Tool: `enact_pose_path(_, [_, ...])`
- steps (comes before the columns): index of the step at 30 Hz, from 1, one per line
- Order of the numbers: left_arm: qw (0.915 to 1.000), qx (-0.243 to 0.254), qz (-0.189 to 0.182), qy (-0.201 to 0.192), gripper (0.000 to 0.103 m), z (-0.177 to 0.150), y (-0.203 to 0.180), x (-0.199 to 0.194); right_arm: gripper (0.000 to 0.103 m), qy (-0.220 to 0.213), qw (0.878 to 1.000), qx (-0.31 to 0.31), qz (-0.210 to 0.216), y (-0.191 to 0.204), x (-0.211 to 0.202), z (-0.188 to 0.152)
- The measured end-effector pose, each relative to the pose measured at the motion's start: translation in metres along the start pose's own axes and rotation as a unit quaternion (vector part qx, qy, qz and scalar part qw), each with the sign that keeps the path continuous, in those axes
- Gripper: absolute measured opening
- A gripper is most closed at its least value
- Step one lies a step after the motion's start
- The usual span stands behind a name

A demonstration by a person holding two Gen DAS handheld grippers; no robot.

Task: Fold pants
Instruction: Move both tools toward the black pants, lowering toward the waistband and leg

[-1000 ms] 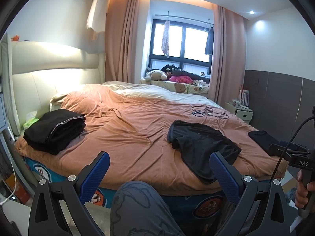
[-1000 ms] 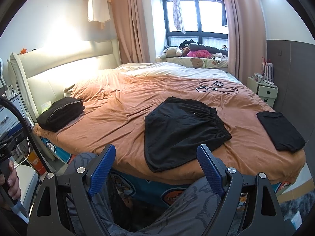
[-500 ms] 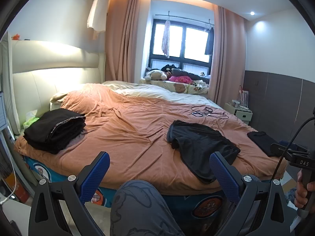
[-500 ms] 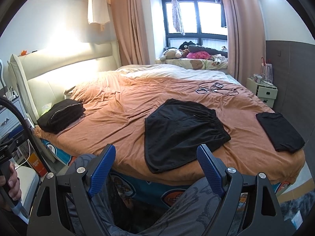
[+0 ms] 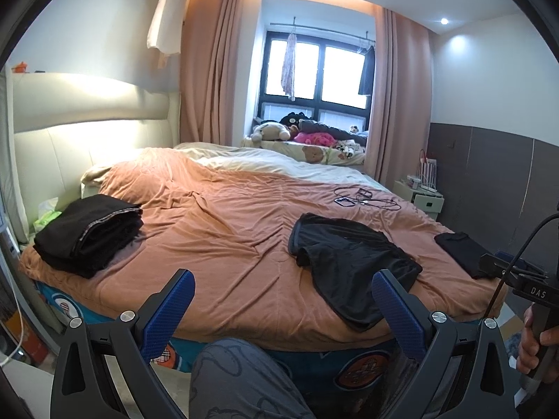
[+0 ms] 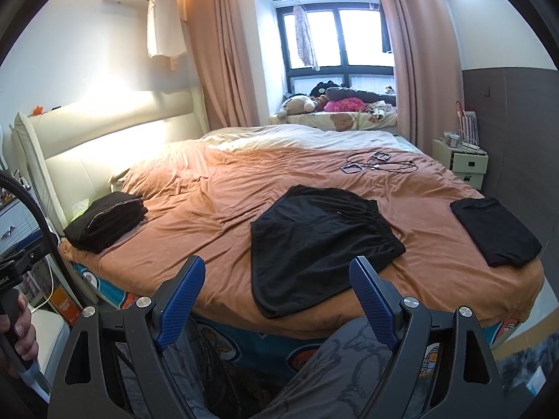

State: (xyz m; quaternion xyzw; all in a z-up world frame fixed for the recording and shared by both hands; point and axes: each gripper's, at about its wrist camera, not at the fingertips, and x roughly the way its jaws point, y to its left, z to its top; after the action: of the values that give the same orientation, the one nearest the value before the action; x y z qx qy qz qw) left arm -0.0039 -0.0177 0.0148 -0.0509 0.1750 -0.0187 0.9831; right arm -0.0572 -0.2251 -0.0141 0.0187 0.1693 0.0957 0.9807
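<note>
Plainly, nothing is held yet. The left gripper hangs short of the bed with its jaws wide and nothing between them, and the right gripper is the same: jaws wide, empty, off the near edge. A patterned knee of the person sits below the grippers.

The pants, black shorts, lie spread on the orange cover near the front edge, right of centre, with the waistband on the right and one leg hem hanging close to the mattress edge. A folded pile sits far left and a folded piece near the right edge; cables lie farther back.

Risks, as I judge them:

- The fabric looks thin and slack. A pinch at a hem may catch only the top layer, so the fold would come up lopsided or peel open.
- The cover beneath is soft and creased. Jaws pressed down low could take the cover along with the pants and drag the bedding.
- The near hem lies by the drop. A pull toward the person could slide the whole garment off the bed.
- Black on black hides seams and edges, so a corner may be misjudged.
- If the two grippers lift unevenly, the cloth would likely twist.
</note>
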Motion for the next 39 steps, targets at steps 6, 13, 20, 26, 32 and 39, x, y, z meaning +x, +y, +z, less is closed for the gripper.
enact_pose_path(6, [0.9999, -0.004, 0.001, 0.015, 0.102, 0.001, -0.006, 0.029, 0.084, 0.015, 1.000, -0.009, -0.009, -0.009, 0.025, 0.002])
enact_pose_path(13, [0.9993, 0.006, 0.005, 0.037, 0.102, 0.003, -0.019, 0.066, 0.084, 0.026, 1.000, 0.005, -0.008, -0.032, 0.056, 0.004])
enact_pose_path(20, [0.9976, 0.011, -0.019, 0.065, 0.102, 0.000, -0.034, 0.103, 0.084, 0.044, 0.999, 0.022, -0.023, -0.053, 0.077, 0.006])
enact_pose_path(26, [0.9945, -0.007, -0.035, 0.099, 0.102, -0.010, -0.041, 0.139, 0.084, 0.055, 0.997, 0.043, -0.021, -0.070, 0.090, 0.007])
enact_pose_path(32, [0.9847, -0.037, -0.068, 0.156, 0.092, -0.027, -0.046, 0.180, 0.084, 0.076, 0.995, 0.060, -0.017, -0.087, 0.107, 0.004])
enact_pose_path(39, [0.9615, -0.103, -0.106, 0.232, 0.083, -0.050, -0.049, 0.225, 0.084, 0.092, 0.993, 0.077, -0.007, -0.110, 0.123, 0.003])
